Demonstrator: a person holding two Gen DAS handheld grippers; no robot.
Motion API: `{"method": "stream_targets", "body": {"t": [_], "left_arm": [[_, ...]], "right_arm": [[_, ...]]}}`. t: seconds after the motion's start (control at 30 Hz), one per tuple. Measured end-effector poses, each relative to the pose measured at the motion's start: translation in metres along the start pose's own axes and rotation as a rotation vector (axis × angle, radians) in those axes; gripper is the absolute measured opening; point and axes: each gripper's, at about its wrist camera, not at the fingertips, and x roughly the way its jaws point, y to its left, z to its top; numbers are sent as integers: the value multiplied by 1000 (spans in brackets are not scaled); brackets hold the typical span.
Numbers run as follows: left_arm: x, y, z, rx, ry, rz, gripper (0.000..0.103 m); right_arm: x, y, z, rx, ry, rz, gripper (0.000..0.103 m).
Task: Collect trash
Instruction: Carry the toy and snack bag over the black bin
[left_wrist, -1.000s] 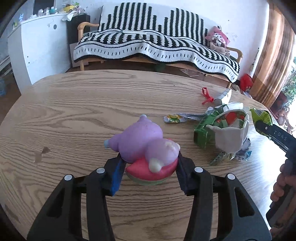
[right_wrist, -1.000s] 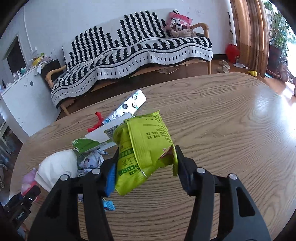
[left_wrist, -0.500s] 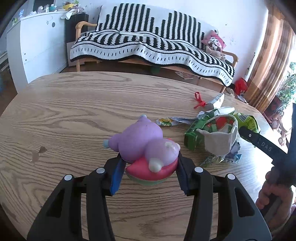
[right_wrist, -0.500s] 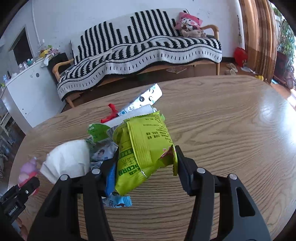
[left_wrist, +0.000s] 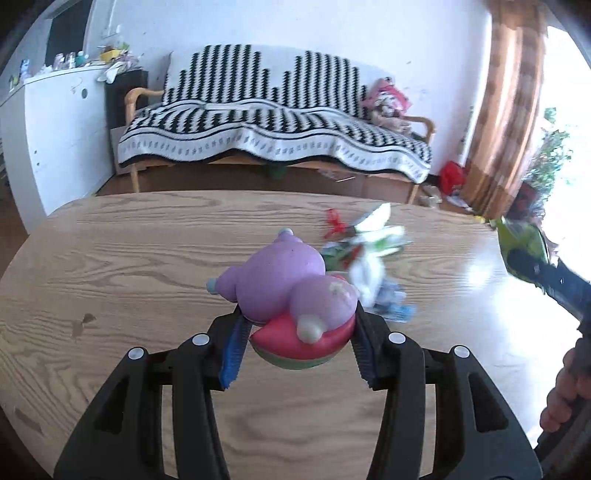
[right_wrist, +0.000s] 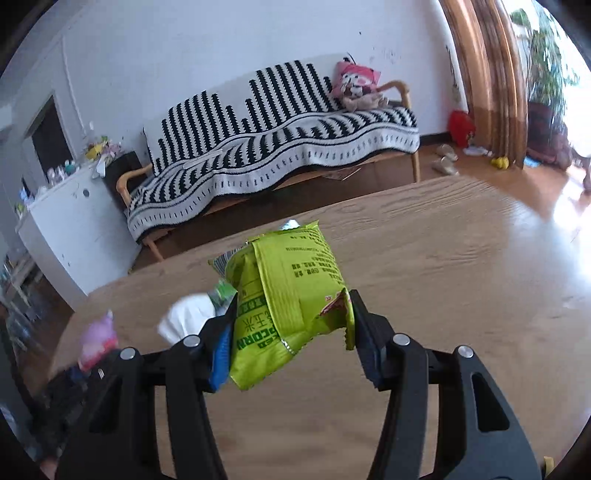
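Note:
My left gripper (left_wrist: 295, 347) is shut on a purple and pink squishy toy (left_wrist: 291, 291) and holds it above the wooden table (left_wrist: 147, 266). My right gripper (right_wrist: 291, 339) is shut on a green snack bag (right_wrist: 288, 295), lifted above the table (right_wrist: 443, 295). A blurred pile of trash (left_wrist: 369, 258) lies on the table beyond the toy: white tissue, green wrappers, a red scrap (left_wrist: 334, 225). In the right wrist view the white tissue (right_wrist: 188, 317) and the toy (right_wrist: 98, 339) show at left. The green bag (left_wrist: 522, 247) shows at the right edge of the left wrist view.
A sofa with a black and white striped blanket (left_wrist: 273, 140) stands behind the table. A white cabinet (left_wrist: 55, 133) is at the left. Curtains (left_wrist: 506, 110) hang at the right. A person's hand (left_wrist: 565, 395) holds the right gripper.
Both grippers have risen and tilted up, each still holding its object. The trash pile now looks farther off and blurred with motion.

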Motion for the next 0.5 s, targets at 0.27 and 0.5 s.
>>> {"method": "stream_targets", "body": {"t": [0.27,0.5], "left_arm": [[-77,-112,-22,120,42,-277,49],[-112,-251,-88,312,151,-468,49]], "right_arm": [[-140,-98,-14,97,-99,-106,54],[-217,-196,-67,181,-78,-193,55]]}}
